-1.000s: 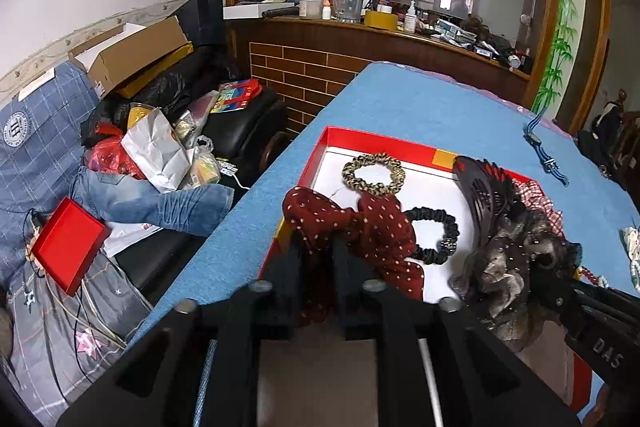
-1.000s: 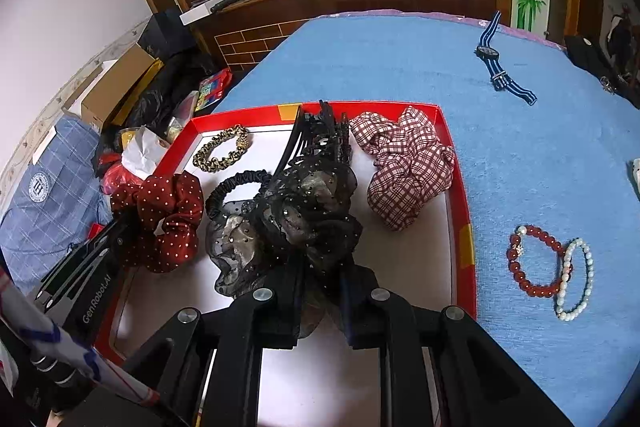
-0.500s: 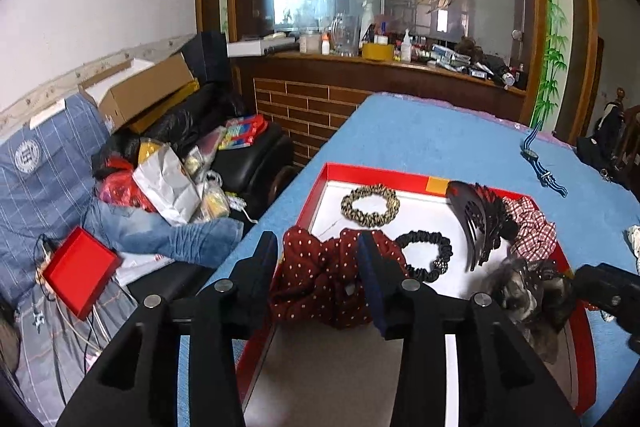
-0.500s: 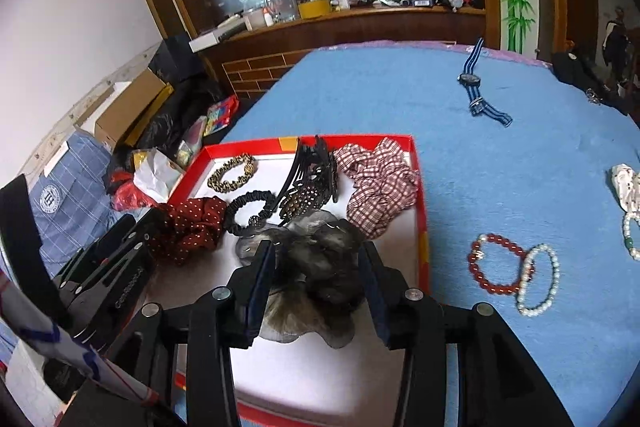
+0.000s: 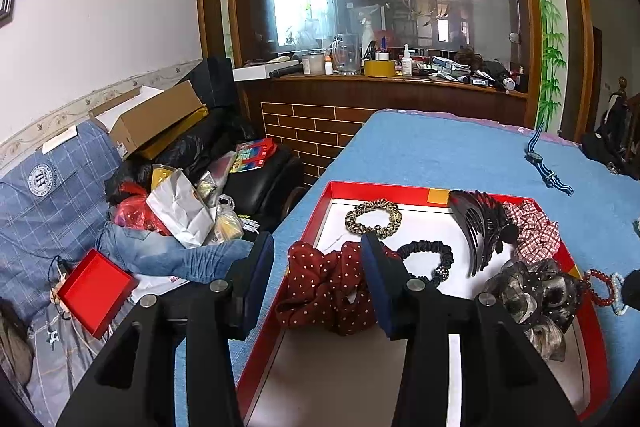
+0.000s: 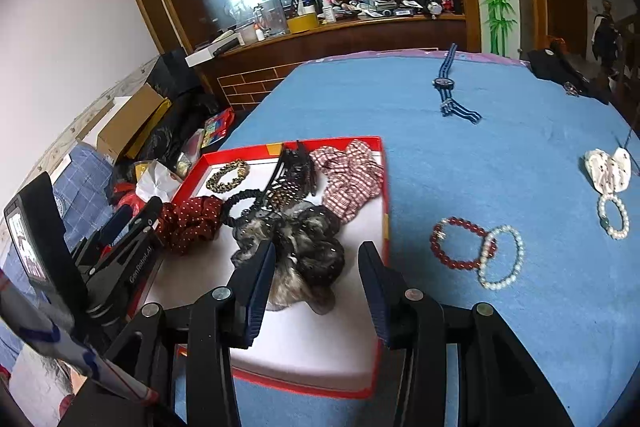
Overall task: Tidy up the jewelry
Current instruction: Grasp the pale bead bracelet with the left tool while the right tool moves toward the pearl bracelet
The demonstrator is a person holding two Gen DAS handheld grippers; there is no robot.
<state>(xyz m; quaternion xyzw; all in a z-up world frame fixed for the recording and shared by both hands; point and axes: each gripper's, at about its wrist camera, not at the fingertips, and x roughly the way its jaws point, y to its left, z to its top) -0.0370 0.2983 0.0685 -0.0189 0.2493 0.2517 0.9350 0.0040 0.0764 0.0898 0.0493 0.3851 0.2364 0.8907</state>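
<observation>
Scrunchies fill your red tray [image 6: 385,187]. Your right gripper [image 6: 312,283] gapes empty over the grey one [image 6: 304,247], lower centre. Your left gripper [image 5: 318,281] gapes too, the dotted scrunchie [image 5: 328,287] loose between its fingers. Farther up sit the black clip [image 6: 290,175] and plaid scrunchie [image 6: 348,175]. Right of the tray, bracelets [image 6: 476,247] lie on blue cloth [image 6: 400,99]; the watch [image 6: 450,87] sits far up.

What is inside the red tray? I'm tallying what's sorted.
In the red tray: leopard scrunchie, black scrunchie, dotted red scrunchie, claw clip, plaid scrunchie, grey scrunchie. Anything under the grey one is hidden.
</observation>
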